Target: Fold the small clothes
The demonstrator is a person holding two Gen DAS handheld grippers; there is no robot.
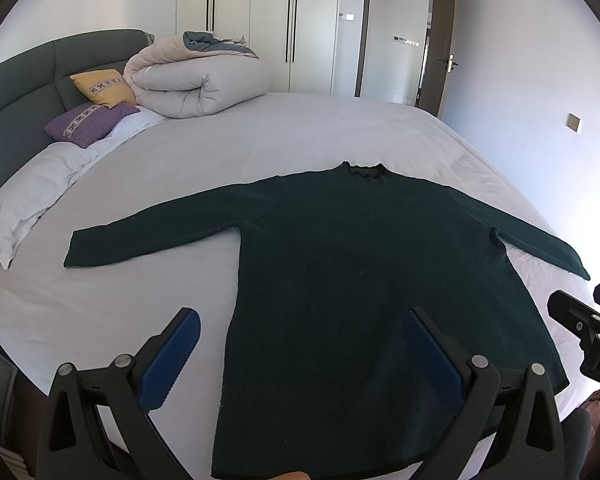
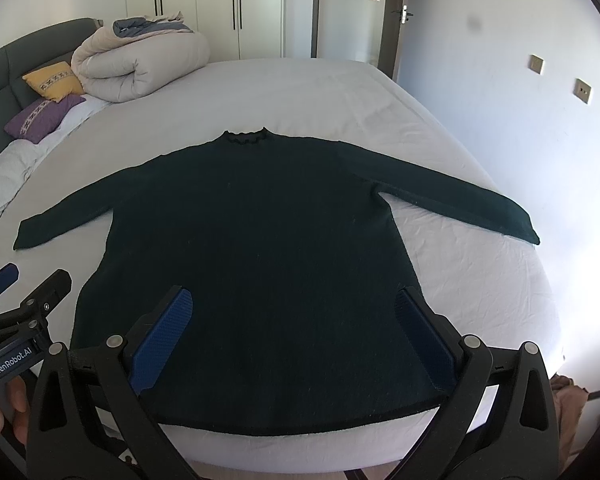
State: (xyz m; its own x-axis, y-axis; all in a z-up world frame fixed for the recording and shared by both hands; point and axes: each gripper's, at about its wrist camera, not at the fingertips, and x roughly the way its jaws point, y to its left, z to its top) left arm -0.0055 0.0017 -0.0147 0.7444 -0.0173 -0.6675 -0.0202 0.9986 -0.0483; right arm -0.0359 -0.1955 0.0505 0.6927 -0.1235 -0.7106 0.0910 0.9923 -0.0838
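A dark green long-sleeved sweater (image 1: 340, 264) lies flat on the white bed sheet (image 1: 260, 140), collar away from me, both sleeves spread out to the sides. It also shows in the right wrist view (image 2: 260, 240). My left gripper (image 1: 300, 344) is open and empty, hovering over the sweater's lower left hem. My right gripper (image 2: 296, 320) is open and empty above the lower middle of the sweater. The right gripper shows at the right edge of the left wrist view (image 1: 588, 320), and the left gripper at the left edge of the right wrist view (image 2: 16, 292).
A rolled beige duvet (image 1: 196, 80), a yellow cushion (image 1: 104, 88), a purple cushion (image 1: 88, 122) and a white pillow (image 1: 24, 200) lie at the dark green headboard (image 1: 20, 92) on the left. White wardrobes (image 1: 260, 20) and an open door (image 1: 440, 40) stand behind the bed. A wall is close on the right.
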